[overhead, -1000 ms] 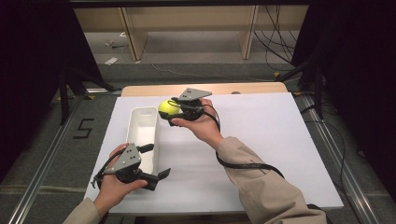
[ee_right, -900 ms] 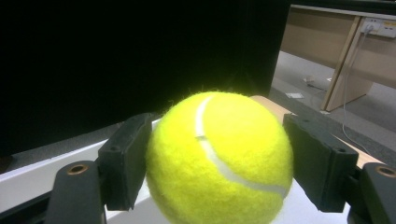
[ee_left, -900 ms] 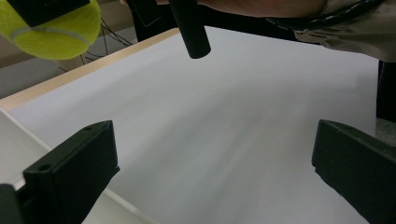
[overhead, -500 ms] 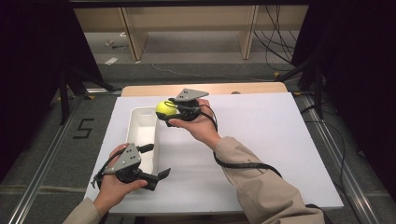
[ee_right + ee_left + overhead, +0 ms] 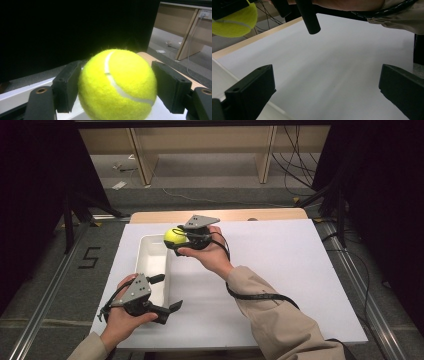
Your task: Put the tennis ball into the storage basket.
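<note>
One tennis ball [image 5: 174, 236] sits clamped in the right gripper [image 5: 186, 239], left of centre in the high view, held over the far right rim of the white tray [image 5: 150, 265]. Both jaws press its widest part, which looks the sensible place: it seems light, fuzzy and springy, likely to squirt out if pinched off-centre. The left gripper [image 5: 167, 294], lower left, hangs spread wide and empty.
</note>
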Tool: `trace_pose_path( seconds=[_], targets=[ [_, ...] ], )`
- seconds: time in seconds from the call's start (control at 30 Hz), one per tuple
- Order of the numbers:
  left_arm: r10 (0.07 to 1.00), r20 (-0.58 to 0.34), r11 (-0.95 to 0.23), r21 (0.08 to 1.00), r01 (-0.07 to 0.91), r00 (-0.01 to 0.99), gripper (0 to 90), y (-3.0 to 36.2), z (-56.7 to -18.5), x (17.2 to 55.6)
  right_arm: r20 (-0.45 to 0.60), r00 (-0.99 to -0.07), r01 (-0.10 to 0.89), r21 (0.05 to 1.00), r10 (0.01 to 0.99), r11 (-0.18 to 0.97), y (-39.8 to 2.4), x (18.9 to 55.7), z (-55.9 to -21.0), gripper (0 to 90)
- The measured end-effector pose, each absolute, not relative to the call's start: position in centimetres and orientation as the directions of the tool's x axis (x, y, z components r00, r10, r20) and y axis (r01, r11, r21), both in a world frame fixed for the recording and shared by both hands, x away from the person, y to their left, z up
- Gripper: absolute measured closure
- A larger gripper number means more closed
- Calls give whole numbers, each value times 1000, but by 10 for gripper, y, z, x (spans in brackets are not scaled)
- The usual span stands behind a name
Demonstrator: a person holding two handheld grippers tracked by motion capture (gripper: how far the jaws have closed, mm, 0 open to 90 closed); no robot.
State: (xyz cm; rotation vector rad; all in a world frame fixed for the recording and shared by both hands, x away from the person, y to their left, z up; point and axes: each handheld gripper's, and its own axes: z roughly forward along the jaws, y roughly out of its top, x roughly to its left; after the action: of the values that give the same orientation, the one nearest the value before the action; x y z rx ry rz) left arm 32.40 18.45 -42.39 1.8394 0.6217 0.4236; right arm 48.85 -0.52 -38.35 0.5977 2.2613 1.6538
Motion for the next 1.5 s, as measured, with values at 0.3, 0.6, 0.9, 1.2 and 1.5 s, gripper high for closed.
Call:
trace_pose_path(
  seconds=[0.3, 0.6, 0.9, 1.2, 1.5],
  targets=[
    [602, -8, -268, 940, 211, 798, 2, 185, -424, 324, 19, -879, 162, 952, 477, 261, 0, 490, -382, 275],
    [601, -6, -267, 941, 208, 799, 2, 185, -424, 324, 19, -881, 163, 950, 473, 265, 3, 491, -383, 275],
    [600, -5, -268, 941, 208, 800, 2, 185, -424, 324, 24, -883, 166, 950, 470, 264, 7, 492, -383, 275],
    [600, -4, -270, 940, 207, 800, 2, 185, -423, 324, 22, -883, 163, 951, 469, 264, 9, 492, -382, 275],
    [599, -3, -271, 940, 207, 800, 2, 185, -423, 324, 20, -886, 162, 950, 463, 269, 13, 494, -382, 275]
  ],
)
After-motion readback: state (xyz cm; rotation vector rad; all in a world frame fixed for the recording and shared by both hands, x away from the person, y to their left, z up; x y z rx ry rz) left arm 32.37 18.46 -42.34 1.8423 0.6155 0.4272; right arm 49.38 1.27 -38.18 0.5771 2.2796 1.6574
